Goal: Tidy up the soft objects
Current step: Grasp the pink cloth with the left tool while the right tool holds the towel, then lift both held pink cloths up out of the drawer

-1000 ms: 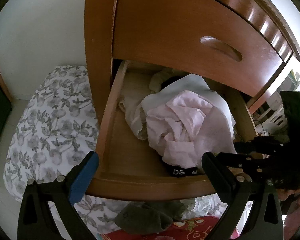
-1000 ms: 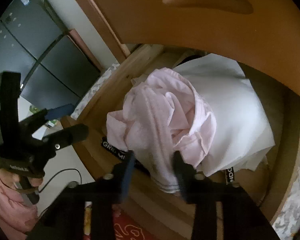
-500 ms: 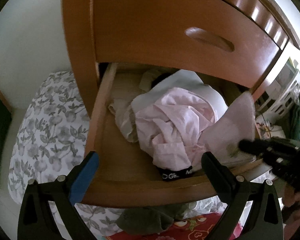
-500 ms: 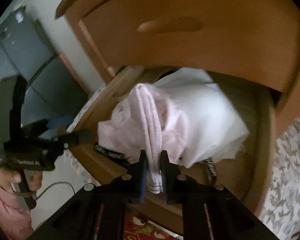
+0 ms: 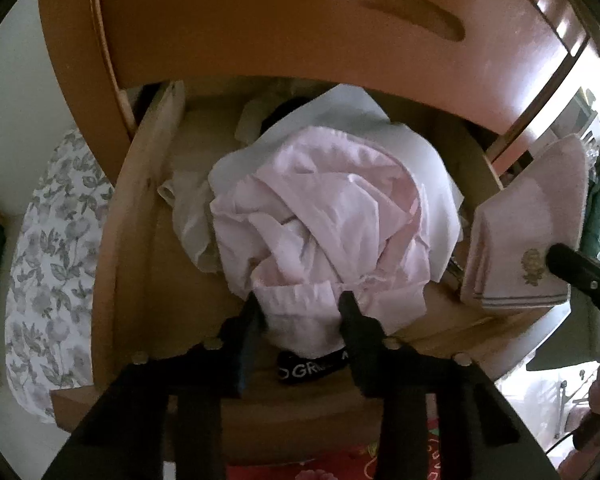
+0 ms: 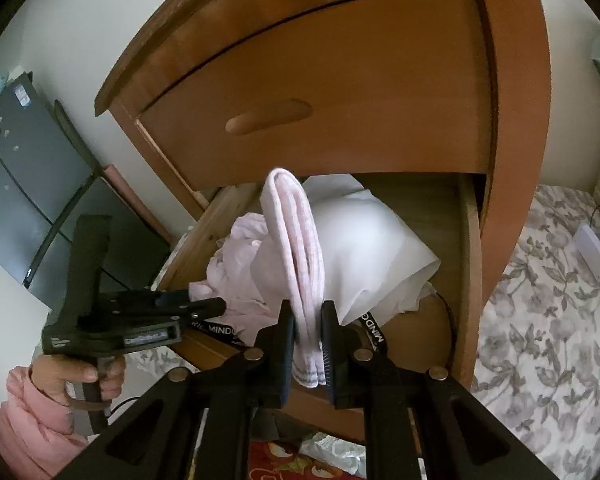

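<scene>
While the right tongs (image 6: 307, 344) pinch the folded towel (image 6: 296, 248), the left tongs (image 5: 300, 308) have just been closing on the pink shirt (image 5: 320, 216). If that hold is only a thin fold, the shirt may slip back into the drawer (image 5: 116, 240).

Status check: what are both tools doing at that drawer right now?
Right tool clamps folded pink towel, lifted. Left tool just closing on crumpled pink garment in drawer. Nothing blocking.
</scene>
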Available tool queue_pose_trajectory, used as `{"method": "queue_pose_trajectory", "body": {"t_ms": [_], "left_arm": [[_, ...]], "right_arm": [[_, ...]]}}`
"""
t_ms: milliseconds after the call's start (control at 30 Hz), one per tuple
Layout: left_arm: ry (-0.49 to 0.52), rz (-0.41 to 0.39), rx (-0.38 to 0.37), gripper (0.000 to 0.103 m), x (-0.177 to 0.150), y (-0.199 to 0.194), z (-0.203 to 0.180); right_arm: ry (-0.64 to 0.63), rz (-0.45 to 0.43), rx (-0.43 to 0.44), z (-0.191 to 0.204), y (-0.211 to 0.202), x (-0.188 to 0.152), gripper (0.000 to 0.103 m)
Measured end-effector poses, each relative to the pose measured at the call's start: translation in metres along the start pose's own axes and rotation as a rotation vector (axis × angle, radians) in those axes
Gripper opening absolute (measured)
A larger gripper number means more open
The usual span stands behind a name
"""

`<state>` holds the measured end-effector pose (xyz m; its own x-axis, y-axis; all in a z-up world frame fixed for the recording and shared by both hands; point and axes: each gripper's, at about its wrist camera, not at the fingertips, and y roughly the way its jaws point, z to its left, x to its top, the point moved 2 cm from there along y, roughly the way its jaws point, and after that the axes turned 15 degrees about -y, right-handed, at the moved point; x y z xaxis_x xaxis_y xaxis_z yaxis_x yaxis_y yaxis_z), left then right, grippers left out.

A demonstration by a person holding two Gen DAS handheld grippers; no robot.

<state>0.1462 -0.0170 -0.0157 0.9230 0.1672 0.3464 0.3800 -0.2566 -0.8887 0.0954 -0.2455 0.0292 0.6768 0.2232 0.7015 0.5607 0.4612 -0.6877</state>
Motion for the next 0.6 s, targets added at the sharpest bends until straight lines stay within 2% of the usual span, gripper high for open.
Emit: {"method": "queue_pose_trajectory", "body": {"t_ms": [367, 433, 467, 600], "left_arm": [[0.027, -0.038, -0.006, 0.035, -0.0005, 0.005, 0.0015], [0.033, -0.039, -0.03, 0.027, -0.0012, 0.0036, 0.0017], [0.033, -0.039, -0.037, 0.02, -0.0012, 0.0031, 0.0016], [0.001, -0.042, -0.074, 0.012, 0.0018, -0.0012, 0.0062]], "right_arm": [[0.016, -0.001, 0.009, 0.0006, -0.0019, -0.0026, 0.013], [0.018, -0.001, 0.01, 0.0006, -0.0004, -0.0035, 0.013], [0.02, -0.001, 0.01, 0.0005, -0.0002, -0.0039, 0.013], [0.034, 0.0, 0.012, -0.0015, -0.0001, -0.006, 0.013]]}}
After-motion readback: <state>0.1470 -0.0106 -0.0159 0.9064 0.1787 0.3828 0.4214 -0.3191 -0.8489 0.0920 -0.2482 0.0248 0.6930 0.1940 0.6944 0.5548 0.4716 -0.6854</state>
